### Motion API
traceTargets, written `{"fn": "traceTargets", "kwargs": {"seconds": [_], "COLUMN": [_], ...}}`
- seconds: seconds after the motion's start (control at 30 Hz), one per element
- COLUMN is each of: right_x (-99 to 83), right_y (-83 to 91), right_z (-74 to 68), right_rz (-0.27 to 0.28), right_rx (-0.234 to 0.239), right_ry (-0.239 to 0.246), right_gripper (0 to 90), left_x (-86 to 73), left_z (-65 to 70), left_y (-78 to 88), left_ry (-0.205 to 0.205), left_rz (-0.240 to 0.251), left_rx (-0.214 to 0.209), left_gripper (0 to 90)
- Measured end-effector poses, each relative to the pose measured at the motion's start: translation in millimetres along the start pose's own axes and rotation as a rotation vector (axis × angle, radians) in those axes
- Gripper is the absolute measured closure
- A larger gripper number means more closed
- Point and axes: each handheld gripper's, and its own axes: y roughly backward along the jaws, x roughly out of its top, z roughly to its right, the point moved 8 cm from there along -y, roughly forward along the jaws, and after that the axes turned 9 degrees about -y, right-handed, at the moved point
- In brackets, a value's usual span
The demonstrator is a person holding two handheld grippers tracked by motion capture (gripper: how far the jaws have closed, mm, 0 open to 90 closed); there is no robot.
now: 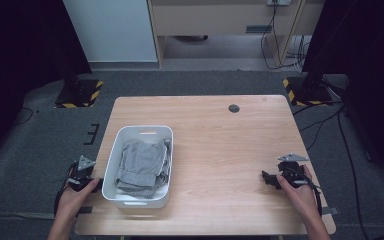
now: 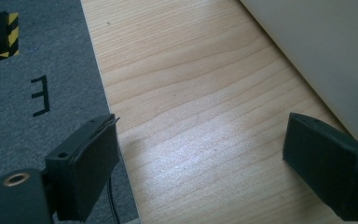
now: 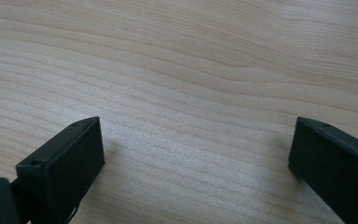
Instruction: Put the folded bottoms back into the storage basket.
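One wooden table (image 1: 220,150) stands on grey carpet, seen from above. On its near left part sits one white plastic basket (image 1: 111,165) with handle slots, and inside it lies one folded grey cloth (image 1: 142,167), bunched a little toward the right wall. Two hand-held grippers are in view, one per hand. The left gripper (image 1: 87,181) rests at the table's left edge, just beside the basket's left wall; in its own view the two black jaws stand wide apart over bare wood, with nothing between them and the basket wall close on the right. The right gripper (image 1: 269,178) lies low over the near right part of the table, well apart from the basket and cloth; its jaws are also spread wide with only wood grain between them. One small dark round cap (image 1: 234,108) sits near the far edge.
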Motion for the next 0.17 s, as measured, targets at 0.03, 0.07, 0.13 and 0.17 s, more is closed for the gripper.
{"fn": "traceTargets", "kwargs": {"seconds": [0.03,0.07,0.13,0.17], "right_x": [-0.3,-0.6,-0.9,-0.8], "right_y": [-0.1,-0.3,-0.4,-0.5], "right_z": [-0.1,0.2,0.1,0.3], "right_rz": [0.007,0.015,0.021,0.022], "right_rx": [0.002,0.005,0.012,0.012], "right_ry": [-0.001,0.002,0.004,0.005], "right_gripper": [2.7,2.4,2.1,2.0], "left_x": [0.1,0.2,0.0,0.2], "left_z": [0.3,0.5,1.1,1.9], "left_y": [0.0,0.0,0.1,-0.1], "left_ry": [-0.001,-0.001,-0.002,-0.002], "left_rz": [0.002,0.003,0.006,0.010], "left_rx": [0.002,0.001,0.002,0.000], "left_gripper": [9.8,9.8,9.8,9.8]}}
